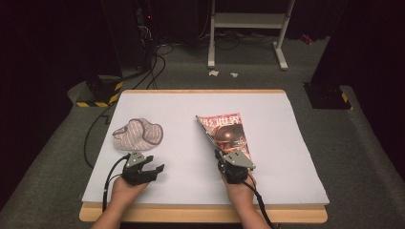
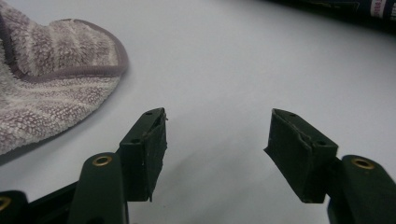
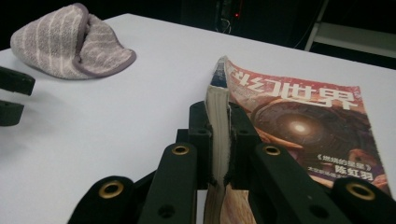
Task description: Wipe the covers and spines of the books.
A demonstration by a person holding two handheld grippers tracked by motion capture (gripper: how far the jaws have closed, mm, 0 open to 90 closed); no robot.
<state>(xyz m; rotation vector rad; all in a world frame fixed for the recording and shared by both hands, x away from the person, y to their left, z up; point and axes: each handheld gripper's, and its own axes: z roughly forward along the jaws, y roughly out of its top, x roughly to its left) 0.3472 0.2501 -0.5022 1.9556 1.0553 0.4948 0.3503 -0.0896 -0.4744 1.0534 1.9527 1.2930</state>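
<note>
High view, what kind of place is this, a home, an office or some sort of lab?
Probably a lab or recording studio: a white-topped table stands on grey carpet among dark walls, with cables trailing to dark equipment with hazard stripes, and a white metal stand behind.

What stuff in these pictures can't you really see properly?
- Magazine: in the right gripper view its near end is hidden by the right gripper, whose jaws clamp its edge.
- Magazine's small cover print: too tiny to read in the high view.
- Towel: cut off by the left edge of the left gripper view.
- Left gripper: the bottom edge of that view cuts off its body; jaws open.
</note>
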